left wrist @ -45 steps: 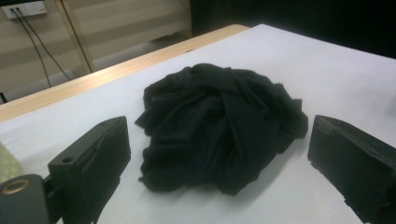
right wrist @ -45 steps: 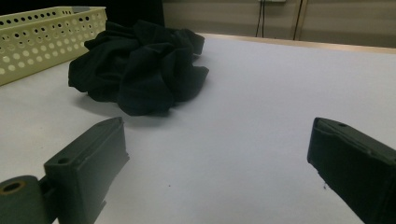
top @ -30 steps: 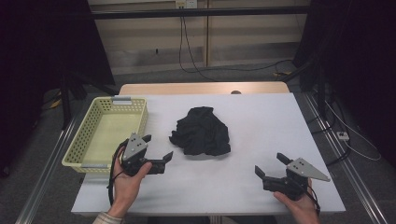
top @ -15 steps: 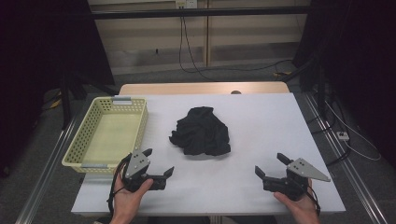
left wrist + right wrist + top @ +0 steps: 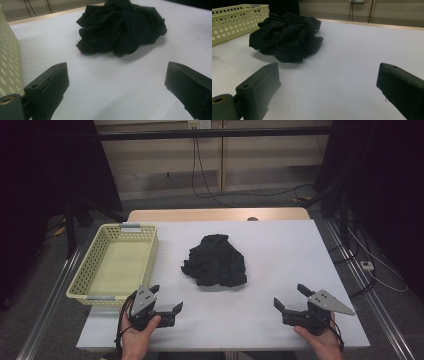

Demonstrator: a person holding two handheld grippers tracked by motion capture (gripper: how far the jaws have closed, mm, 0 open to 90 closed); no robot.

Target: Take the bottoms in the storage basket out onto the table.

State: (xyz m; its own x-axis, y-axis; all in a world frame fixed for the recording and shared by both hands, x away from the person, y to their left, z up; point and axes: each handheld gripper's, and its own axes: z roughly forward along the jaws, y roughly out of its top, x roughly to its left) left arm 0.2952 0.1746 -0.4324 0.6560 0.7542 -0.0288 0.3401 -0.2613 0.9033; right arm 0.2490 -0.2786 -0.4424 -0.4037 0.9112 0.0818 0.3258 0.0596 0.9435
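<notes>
A crumpled black garment [image 5: 216, 260] lies in a heap near the middle of the white table [image 5: 280, 250]. The left gripper view has the garment [image 5: 120, 26] ahead of its wide-apart jaws, and the right gripper view shows the garment [image 5: 287, 37] ahead and to the left. My left gripper [image 5: 166, 299] rests open near the table's front left edge, below the basket. My right gripper [image 5: 291, 297] rests open near the front right edge. Neither holds anything.
A pale yellow perforated basket [image 5: 85, 287] stands at the table's left side with nothing seen in it; the right gripper view has the basket [image 5: 234, 22] at far left. Beyond the table's far wooden edge [image 5: 215, 215], cables run across the floor.
My left gripper has drawn back toward the table's front edge and a little to the right. My right gripper has stayed in place.
</notes>
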